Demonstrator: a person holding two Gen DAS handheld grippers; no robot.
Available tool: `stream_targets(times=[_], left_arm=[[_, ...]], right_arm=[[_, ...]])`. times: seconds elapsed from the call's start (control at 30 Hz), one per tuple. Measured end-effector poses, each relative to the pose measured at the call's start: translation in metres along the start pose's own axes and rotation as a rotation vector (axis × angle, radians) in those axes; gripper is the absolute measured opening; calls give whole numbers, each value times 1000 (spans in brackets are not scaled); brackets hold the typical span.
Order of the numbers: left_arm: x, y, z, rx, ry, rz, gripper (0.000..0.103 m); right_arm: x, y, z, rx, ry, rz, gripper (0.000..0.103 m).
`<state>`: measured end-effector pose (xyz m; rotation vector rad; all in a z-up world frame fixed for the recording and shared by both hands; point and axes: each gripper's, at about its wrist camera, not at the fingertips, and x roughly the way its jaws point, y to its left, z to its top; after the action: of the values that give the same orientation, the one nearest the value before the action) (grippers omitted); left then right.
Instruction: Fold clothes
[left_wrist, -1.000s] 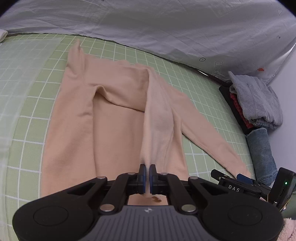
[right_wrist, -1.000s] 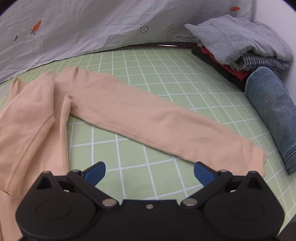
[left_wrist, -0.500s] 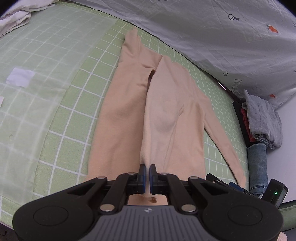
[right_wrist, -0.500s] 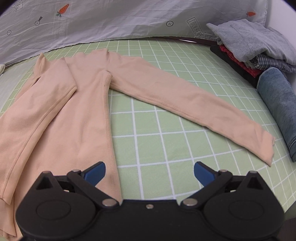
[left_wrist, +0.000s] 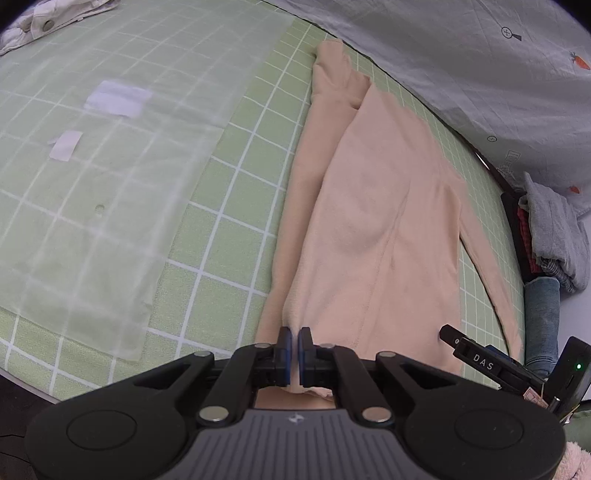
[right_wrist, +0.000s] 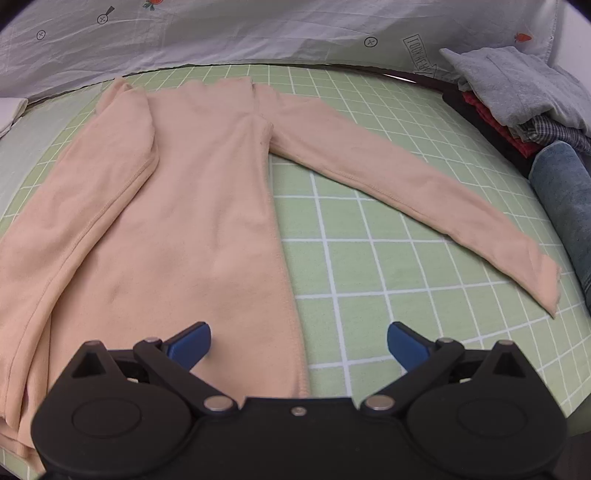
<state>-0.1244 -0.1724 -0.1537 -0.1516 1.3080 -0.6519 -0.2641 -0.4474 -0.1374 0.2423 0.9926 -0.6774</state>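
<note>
Two grippers are mine here. My left gripper is clenched on a pinch of the peach long-sleeved top, which lies on the green checked mat with one side folded over its body. My right gripper hangs released, jaws wide, above the top's hem. The other sleeve lies stretched out towards a pile of clothes.

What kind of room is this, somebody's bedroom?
Probably a bedroom: the peach top lies on a green checked sheet like a bed's, a carrot-print quilt is bunched behind, and folded clothes are stacked at the side.
</note>
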Motion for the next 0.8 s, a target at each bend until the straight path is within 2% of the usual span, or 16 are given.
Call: stream_targets(times=[0.1, 0.13, 0.33, 0.4, 0.47, 0.53, 0.67, 0.8], left_arm=[[7, -1, -1, 31, 21, 31, 6], [10, -1, -1, 42, 28, 41, 10], [17, -7, 1, 115, 62, 89, 11], [17, -14, 3, 161, 59, 123, 20], [17, -21, 6, 202, 50, 154, 39], [16, -25, 12, 217, 32, 157, 47], [14, -33, 23, 244, 4, 168, 57], [15, -44, 37, 270, -20, 184, 61]], right_arm=[[0, 3, -1, -7, 6, -2, 103], [0, 3, -2, -7, 7, -4, 103], [-1, -1, 1, 13, 4, -21, 103], [0, -3, 4, 24, -2, -23, 103], [0, -5, 7, 35, -8, -25, 103], [2, -8, 10, 49, -11, -22, 103], [7, -17, 16, 89, -8, -18, 103], [10, -29, 22, 134, -21, -26, 103]])
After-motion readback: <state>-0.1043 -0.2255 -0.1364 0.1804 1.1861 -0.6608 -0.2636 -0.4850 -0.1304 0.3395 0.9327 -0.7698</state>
